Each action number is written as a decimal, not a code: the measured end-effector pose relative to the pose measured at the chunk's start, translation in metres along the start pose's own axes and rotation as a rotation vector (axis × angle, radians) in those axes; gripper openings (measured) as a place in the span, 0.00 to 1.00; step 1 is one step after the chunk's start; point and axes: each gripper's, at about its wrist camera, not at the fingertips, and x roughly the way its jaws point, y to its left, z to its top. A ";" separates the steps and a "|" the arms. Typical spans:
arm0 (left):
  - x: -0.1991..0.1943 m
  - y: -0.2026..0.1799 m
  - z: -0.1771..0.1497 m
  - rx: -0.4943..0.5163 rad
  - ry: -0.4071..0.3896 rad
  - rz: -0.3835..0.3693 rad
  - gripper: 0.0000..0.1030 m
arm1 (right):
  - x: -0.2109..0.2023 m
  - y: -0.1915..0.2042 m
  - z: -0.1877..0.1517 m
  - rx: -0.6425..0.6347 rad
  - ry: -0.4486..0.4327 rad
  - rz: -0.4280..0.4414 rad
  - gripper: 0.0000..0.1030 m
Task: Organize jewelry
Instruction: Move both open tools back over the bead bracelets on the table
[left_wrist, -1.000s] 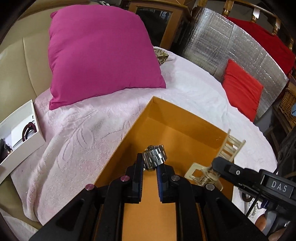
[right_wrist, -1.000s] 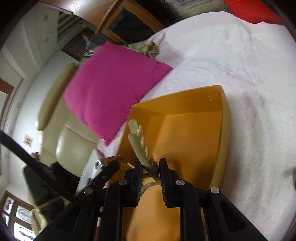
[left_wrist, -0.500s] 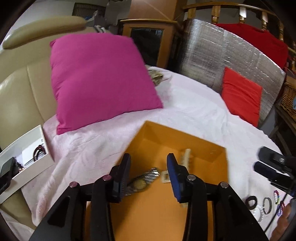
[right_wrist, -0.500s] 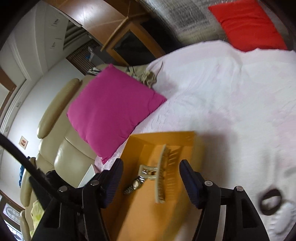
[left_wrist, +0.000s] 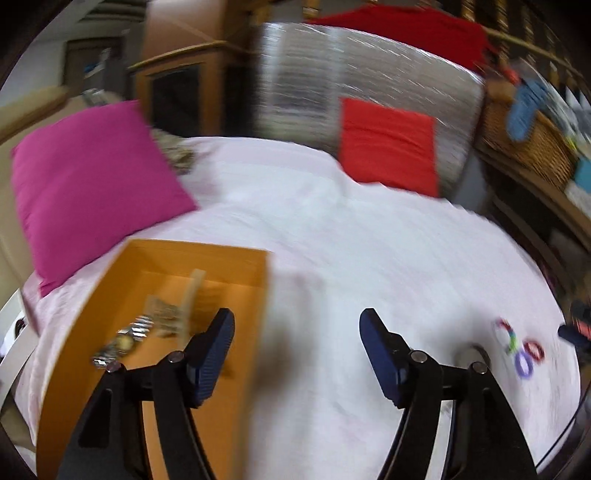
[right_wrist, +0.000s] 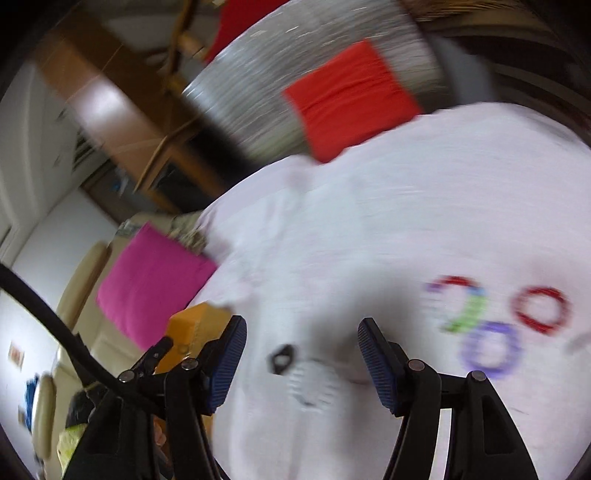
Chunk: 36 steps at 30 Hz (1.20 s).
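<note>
An orange box (left_wrist: 236, 254) lies on the white cloth at the left and holds a metal watch (left_wrist: 122, 341) and a cream hair clip (left_wrist: 192, 299). My left gripper (left_wrist: 297, 325) hangs over the cloth just right of the box, its jaws opening with nothing between them. My right gripper (right_wrist: 302, 332) is open and empty above a small black ring (right_wrist: 281, 357) and a blurred pale ring (right_wrist: 314, 387). Red (right_wrist: 541, 308), purple (right_wrist: 489, 349) and multicoloured (right_wrist: 461, 304) bracelets lie to its right. A corner of the orange box (right_wrist: 192, 321) shows at its left.
A magenta cushion (left_wrist: 85, 184) leans at the back left and a red cushion (left_wrist: 388, 142) against a silver panel (left_wrist: 303, 74) at the back. A wicker basket (left_wrist: 524, 140) stands far right. The coloured bracelets (left_wrist: 521, 349) lie near the cloth's right edge.
Both grippers let go of the watch and the hair clip, which now lie in the box. Both opened and swung right, away from the box toward the bracelets.
</note>
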 end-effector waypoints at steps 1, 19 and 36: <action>0.001 -0.009 -0.004 0.023 0.010 -0.010 0.69 | -0.010 -0.012 0.001 0.030 -0.012 -0.007 0.65; 0.039 -0.081 -0.041 0.148 0.236 -0.146 0.69 | -0.028 -0.145 -0.002 0.401 0.115 -0.061 0.65; 0.035 -0.123 -0.060 0.297 0.258 -0.204 0.69 | 0.004 -0.129 -0.006 0.322 0.161 -0.130 0.65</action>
